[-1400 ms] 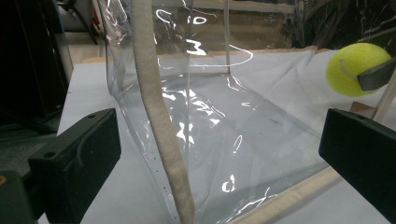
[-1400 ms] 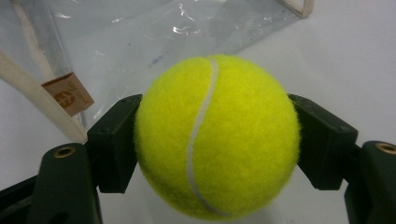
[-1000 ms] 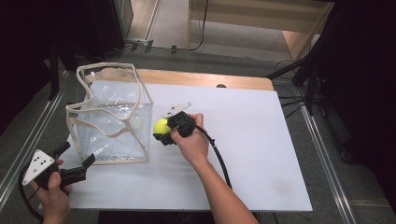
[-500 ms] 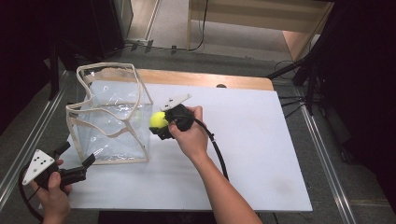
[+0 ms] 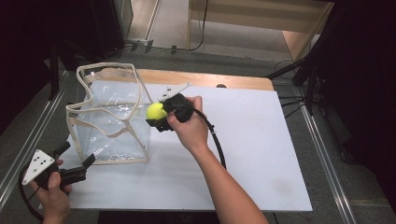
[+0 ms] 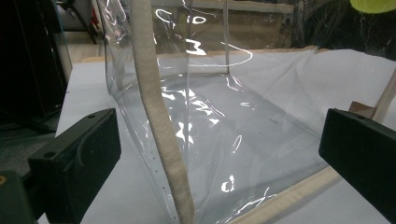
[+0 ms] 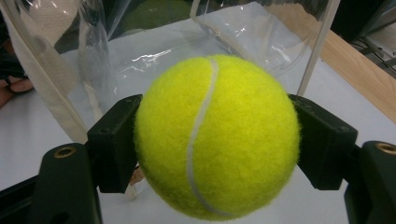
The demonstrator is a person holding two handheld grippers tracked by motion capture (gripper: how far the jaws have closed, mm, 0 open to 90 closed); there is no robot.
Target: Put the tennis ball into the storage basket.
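Right gripper [image 5: 156, 117]: black two-jaw tool in the person's right hand [image 5: 189, 126], clamped on a fuzzy yellow-green tennis ball [image 5: 155, 111]; in the right gripper view both pads press the ball's sides [image 7: 217, 135].
Ball position: off the tabletop, just beside the upper right edge of the bag, outside it.
Bag: clear plastic tote bag with beige fabric trim and handles [image 5: 112, 121], standing upright and open-topped on the left part of the white tabletop [image 5: 252, 154].
Left gripper [image 5: 77, 165]: black two-jaw tool with a grey three-cornered plate, held in the left hand [image 5: 53, 193] at the near left corner of the table; jaws apart, nothing between the pads.
Left gripper aim: its own view looks at the bag's near wall [image 6: 224, 140], with one beige strap [image 6: 159, 116] hanging between the jaws, apart from both.
Table edge: a wooden strip [image 5: 233, 81] runs along the far side of the white surface.
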